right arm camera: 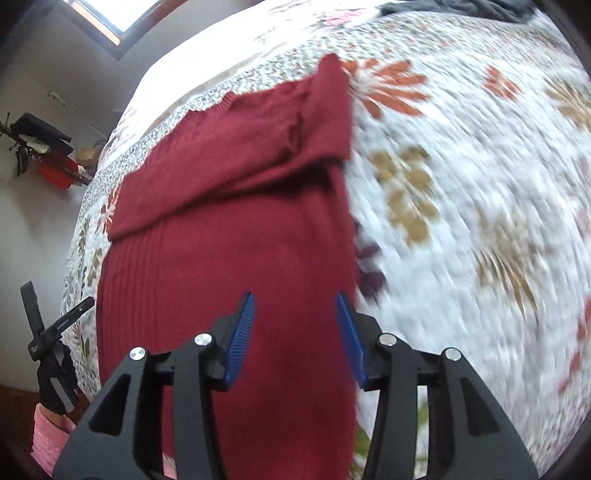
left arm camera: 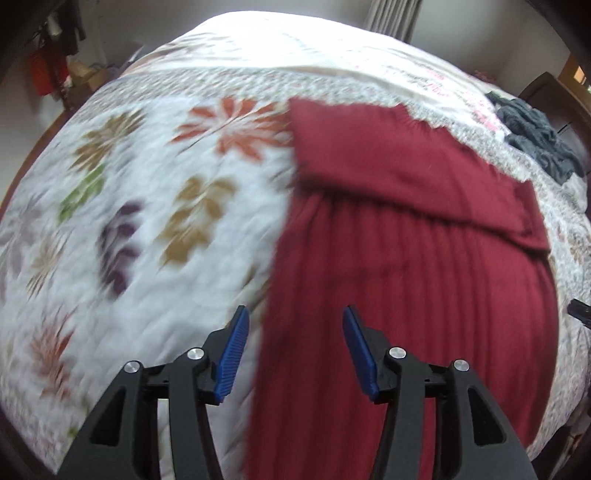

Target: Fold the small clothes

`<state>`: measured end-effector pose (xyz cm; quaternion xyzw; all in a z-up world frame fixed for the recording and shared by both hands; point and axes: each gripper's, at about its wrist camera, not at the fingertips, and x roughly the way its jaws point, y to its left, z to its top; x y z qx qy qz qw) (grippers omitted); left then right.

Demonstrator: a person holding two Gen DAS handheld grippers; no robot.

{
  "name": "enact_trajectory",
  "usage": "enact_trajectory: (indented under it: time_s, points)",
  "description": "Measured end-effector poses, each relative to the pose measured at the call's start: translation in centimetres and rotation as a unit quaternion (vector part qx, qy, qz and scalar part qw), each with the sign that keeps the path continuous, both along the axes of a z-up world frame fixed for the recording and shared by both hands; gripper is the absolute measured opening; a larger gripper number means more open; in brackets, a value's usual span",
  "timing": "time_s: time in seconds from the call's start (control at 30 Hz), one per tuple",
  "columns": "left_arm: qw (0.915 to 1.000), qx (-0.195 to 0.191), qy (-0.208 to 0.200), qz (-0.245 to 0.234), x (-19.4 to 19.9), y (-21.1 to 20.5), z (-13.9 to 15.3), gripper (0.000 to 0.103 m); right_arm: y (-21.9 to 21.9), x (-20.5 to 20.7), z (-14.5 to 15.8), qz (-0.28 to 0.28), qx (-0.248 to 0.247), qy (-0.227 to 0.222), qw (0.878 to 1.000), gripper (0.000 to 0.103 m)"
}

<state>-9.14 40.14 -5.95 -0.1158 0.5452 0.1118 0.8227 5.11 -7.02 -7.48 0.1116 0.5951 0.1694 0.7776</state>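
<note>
A dark red ribbed knit garment (left arm camera: 406,258) lies flat on the floral bedspread (left arm camera: 147,184), with a sleeve (left arm camera: 388,166) folded across its upper part. My left gripper (left arm camera: 295,314) hangs open over the garment's left edge, nothing between its blue pads. In the right wrist view the same garment (right arm camera: 229,240) fills the left centre, and my right gripper (right arm camera: 294,295) stands open above its right edge, also holding nothing. The left gripper (right arm camera: 58,294) shows at the far left beyond the garment, held by a black-gloved hand (right arm camera: 55,373) with a pink sleeve.
A heap of dark grey clothes (left arm camera: 535,140) lies on the bed beyond the red garment, also showing at the top edge (right arm camera: 461,7) of the right wrist view. Shelves with clutter (right arm camera: 44,147) line the wall. The bedspread (right arm camera: 461,221) stretches wide beside the garment.
</note>
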Motion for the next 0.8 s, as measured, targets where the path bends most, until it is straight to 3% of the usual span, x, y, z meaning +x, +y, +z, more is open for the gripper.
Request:
enact_trajectory:
  time_s: [0.33,0.43,0.8]
  points:
    - [0.9984,-0.036,0.042,-0.008,-8.4,-0.3,-1.4,0.061,-3.1,-8.1,-1.7,0.01,0.001,0.031,0.999,0.049]
    - [0.9965,-0.063,0.054,0.001,-10.2,-0.3,-2.3,0.061,-3.4,-9.7,-2.8,0.014,-0.009,0.042,0.999,0.049]
    - [0.9891,-0.135,0.057,-0.007,-12.2,-1.7,-3.7,0.057,-2.2,-12.5,-5.2,0.033,-0.001,0.073,0.997,0.049]
